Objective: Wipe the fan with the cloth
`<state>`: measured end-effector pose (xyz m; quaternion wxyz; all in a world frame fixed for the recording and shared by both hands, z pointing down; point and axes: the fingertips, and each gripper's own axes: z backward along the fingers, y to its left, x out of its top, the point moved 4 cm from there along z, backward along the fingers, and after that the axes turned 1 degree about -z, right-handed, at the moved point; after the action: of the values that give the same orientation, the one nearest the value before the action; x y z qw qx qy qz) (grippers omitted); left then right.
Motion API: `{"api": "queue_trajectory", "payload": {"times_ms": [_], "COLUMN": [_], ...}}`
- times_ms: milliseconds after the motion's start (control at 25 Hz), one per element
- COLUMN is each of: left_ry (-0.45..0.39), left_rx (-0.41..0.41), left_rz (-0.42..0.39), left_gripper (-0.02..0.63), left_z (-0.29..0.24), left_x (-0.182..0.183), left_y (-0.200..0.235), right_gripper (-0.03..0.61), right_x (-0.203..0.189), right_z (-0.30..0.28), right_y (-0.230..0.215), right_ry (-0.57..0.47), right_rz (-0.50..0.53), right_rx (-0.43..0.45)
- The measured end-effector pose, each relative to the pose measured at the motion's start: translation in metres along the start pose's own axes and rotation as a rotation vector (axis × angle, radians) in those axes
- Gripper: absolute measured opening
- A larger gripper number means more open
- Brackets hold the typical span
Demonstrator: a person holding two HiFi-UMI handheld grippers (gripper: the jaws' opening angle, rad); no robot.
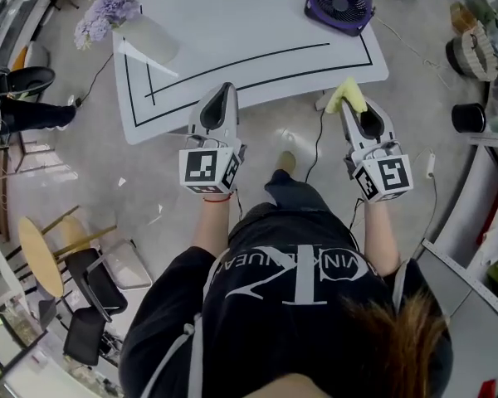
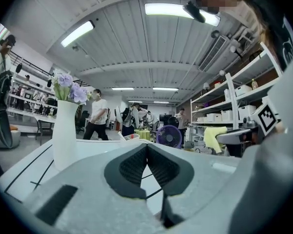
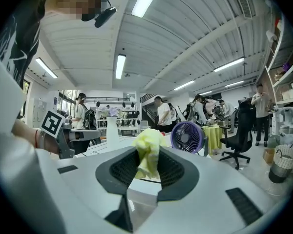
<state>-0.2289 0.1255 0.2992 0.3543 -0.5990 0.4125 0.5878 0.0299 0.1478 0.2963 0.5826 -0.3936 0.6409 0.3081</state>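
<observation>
We see the left claw (image 1: pixel 226 91) pointing toward the near edge of the white surface (image 1: pixel 232 23); its jaws are pressed together with nothing between them, and in the left gripper view the two ribbed pads meet along a thin seam. The right claw (image 1: pixel 349 108) is clamped on the yellow cloth (image 1: pixel 347 95); the cloth is pinched between the pads and bunches up above them in a crumpled tuft that pokes out past the tips. We see both claws held in the person's hands over the grey floor (image 1: pixel 149 181), just short of the surface and well apart from each other; the left is opposite the middle of the near edge, the right is near the right-hand corner.

The fan (image 1: pixel 340 3) is purple with a round grille; it stands at the far right corner of the surface, well apart from the cloth and from both claws, and in the right gripper view we see it upright with its grille turned toward us. A white vase (image 1: pixel 149 40) with lilac flowers (image 1: pixel 108 8) stands on the left part of the surface, beside the black lines (image 1: pixel 257 56) drawn across the top; nothing touches it. In both gripper views we see people (image 2: pixel 96 118) standing and walking in the room beyond the surface; shelves (image 2: pixel 234 106) line the wall to the right in the left gripper view.
</observation>
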Motion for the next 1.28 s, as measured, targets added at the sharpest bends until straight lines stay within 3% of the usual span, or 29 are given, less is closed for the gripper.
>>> {"api": "queue_trajectory", "payload": {"times_ms": [440,720,1280], "left_ry": [0.038,0.064,0.142], "left_rx": [-0.111,-0.182,-0.280], "left_rz": [-0.005,0.002,-0.008], "left_gripper": [0.011,0.011,0.011], "left_z": [-0.067,-0.112,-0.214], "left_x": [-0.002,-0.002,-0.020], "left_y": [-0.014,-0.023,-0.002], "right_gripper": [0.098,0.098,0.098], "right_x": [0.004,0.007,-0.002], "right_z": [-0.037,-0.063,-0.146], "right_y": [-0.031,-0.043,-0.077], "right_ry": [-0.003,0.029,0.134], "right_rz": [-0.013,0.052,0.167], "right_rx": [-0.045,-0.041,-0.096]}}
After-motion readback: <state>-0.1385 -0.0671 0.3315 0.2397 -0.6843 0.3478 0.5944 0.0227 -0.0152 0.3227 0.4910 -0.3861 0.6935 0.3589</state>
